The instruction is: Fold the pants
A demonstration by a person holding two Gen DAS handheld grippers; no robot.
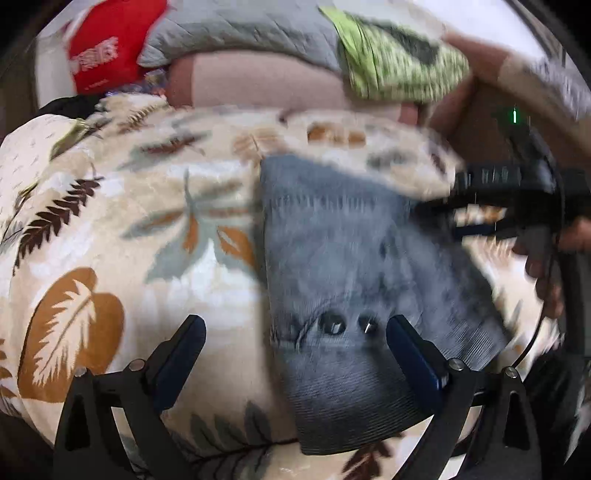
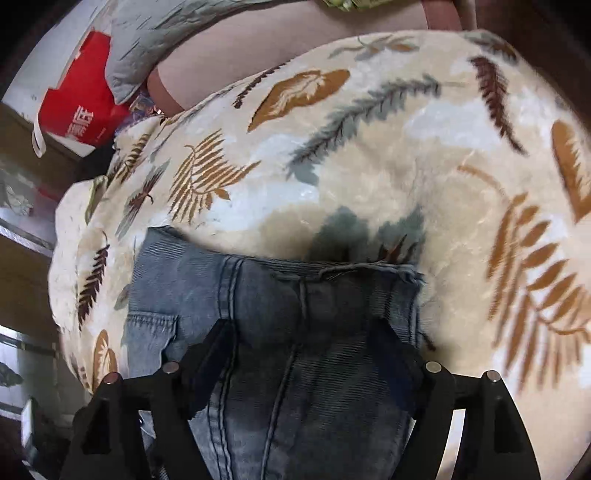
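Observation:
Grey-blue denim pants (image 1: 343, 266) lie folded on a leaf-patterned cream blanket (image 1: 110, 229). My left gripper (image 1: 295, 332) is open just above the blanket, its right finger over the waistband with two rivets, its left finger over bare blanket. In the left wrist view the right gripper (image 1: 436, 214) reaches in from the right at the pants' far edge. In the right wrist view the pants (image 2: 295, 332) fill the lower middle, hem edge away from me. My right gripper (image 2: 306, 332) is open, with the fabric lying between and under its fingers.
A red bag (image 1: 103, 51), a grey quilted pillow (image 1: 240, 33) and a green patterned cloth (image 1: 399, 70) lie at the head of the bed. The blanket (image 2: 369, 147) spreads wide to the right of the pants. Wooden furniture stands at the left.

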